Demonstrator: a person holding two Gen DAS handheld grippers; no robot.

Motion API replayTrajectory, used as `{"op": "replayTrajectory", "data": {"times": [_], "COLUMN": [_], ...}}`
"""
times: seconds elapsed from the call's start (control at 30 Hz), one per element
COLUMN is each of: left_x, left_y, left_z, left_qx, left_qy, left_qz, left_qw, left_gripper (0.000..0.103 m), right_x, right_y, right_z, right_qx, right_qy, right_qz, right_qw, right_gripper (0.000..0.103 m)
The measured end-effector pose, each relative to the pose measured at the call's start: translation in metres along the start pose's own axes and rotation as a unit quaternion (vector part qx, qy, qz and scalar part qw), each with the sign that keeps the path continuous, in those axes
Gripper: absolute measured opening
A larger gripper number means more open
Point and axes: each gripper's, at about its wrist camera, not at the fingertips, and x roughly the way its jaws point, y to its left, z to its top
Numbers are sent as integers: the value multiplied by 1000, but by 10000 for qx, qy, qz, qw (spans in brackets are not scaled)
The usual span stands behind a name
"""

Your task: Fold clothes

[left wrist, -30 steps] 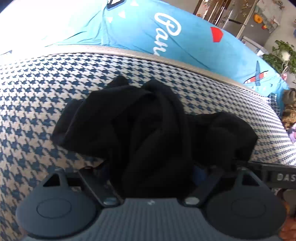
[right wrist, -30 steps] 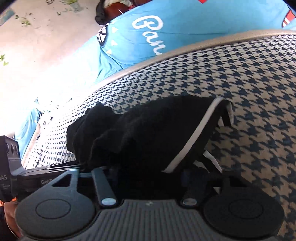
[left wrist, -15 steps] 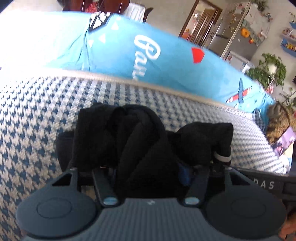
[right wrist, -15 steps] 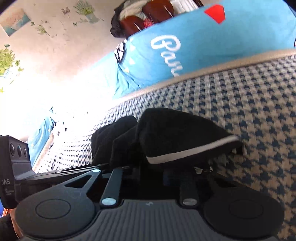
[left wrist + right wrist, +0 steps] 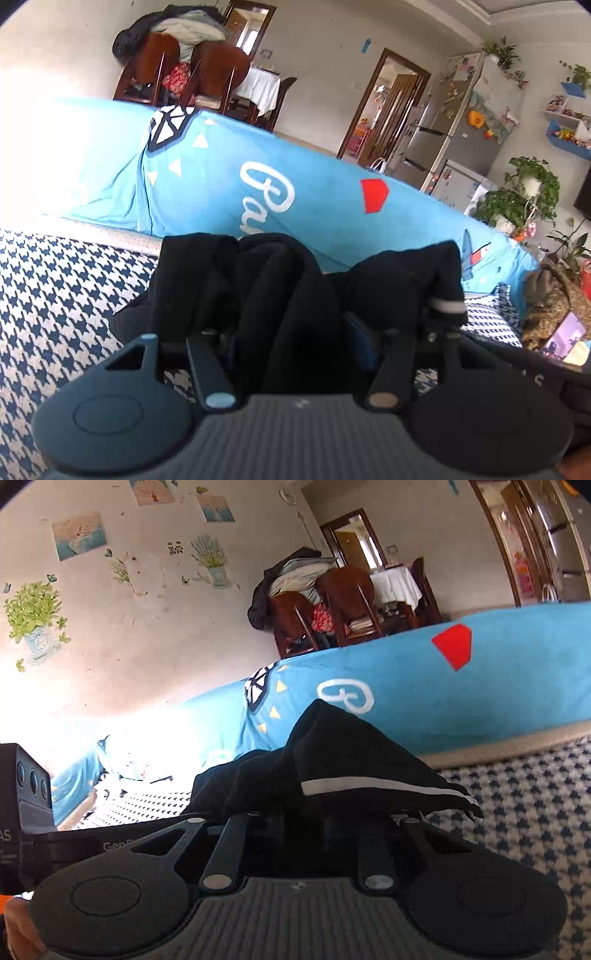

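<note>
Right at the left gripper, thick folds of the black garment are bunched between the two fingers, which are pinched in on the cloth so that it heaps up over them and hides their tips. Off to its right side a lump of the same dark fabric rises, with a pale stripe peeping out at its lower edge, and the other tool's black body runs along beneath it. The right gripper likewise grips the garment: its fingers are drawn close under a flat, tent-like fold, and a white stripe runs along that fold's lower edge to a loose corner hanging just beyond the right finger. The clothing is held up between the two tools, its lower parts near or just above the houndstooth cushion, blue and white, which spreads under and around both of them. Behind that sits a bright blue sofa cover with white script, a red shape and small triangles. Further back I can see wooden chairs piled with clothes, a doorway, a fridge covered in magnets, leafy potted plants, and, from the right side, flower stickers on the wall.
</note>
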Motion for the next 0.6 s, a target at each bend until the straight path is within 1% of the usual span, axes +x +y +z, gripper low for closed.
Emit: {"op": "replayTrajectory", "data": {"times": [0.03,0.07,0.1,0.13,0.17,0.2,0.27,0.3,0.33,0.4,0.47,0.6], "left_x": [1,2,3,4,6,7,8,7,6,3,1,-4], "left_y": [0,-1,-1,-1,-1,-2,-1,1,3,8,12,21], "left_z": [0,1,1,2,2,3,3,2,2,0,-1,-4], "left_qx": [-11,-22,-33,-44,-55,-66,-90,-107,-123,-156,-189,-255], "left_qy": [2,3,5,7,8,10,16,29,41,65,89,137], "left_qz": [13,25,38,51,63,76,110,153,197,283,370,543], "left_qw": [10000,10000,10000,10000,10000,9999,9999,9998,9997,9995,9991,9981], "left_gripper": [60,70,76,89,97,98,99,100,103,103,103,103], "right_x": [4,6,7,4,4,4,0,-3,-7,-11,-12,-7], "right_y": [-1,-3,-7,-12,-19,-26,-37,-40,-42,-46,-48,-54], "right_z": [0,-2,-3,-5,-5,-5,-6,-6,-5,-5,-5,-9], "right_qx": [-37,-29,44,195,412,629,963,1019,1065,1139,1280,1639], "right_qy": [-12,39,132,238,349,460,537,522,505,456,444,508], "right_qz": [-127,-268,-394,-479,-512,-545,-561,-555,-547,-509,-437,-451], "right_qw": [9999,9996,9991,9984,9972,9955,9923,9919,9915,9911,9898,9841], "right_gripper": [21,24,29,32,41,48,51,52,53,60,65,66]}}
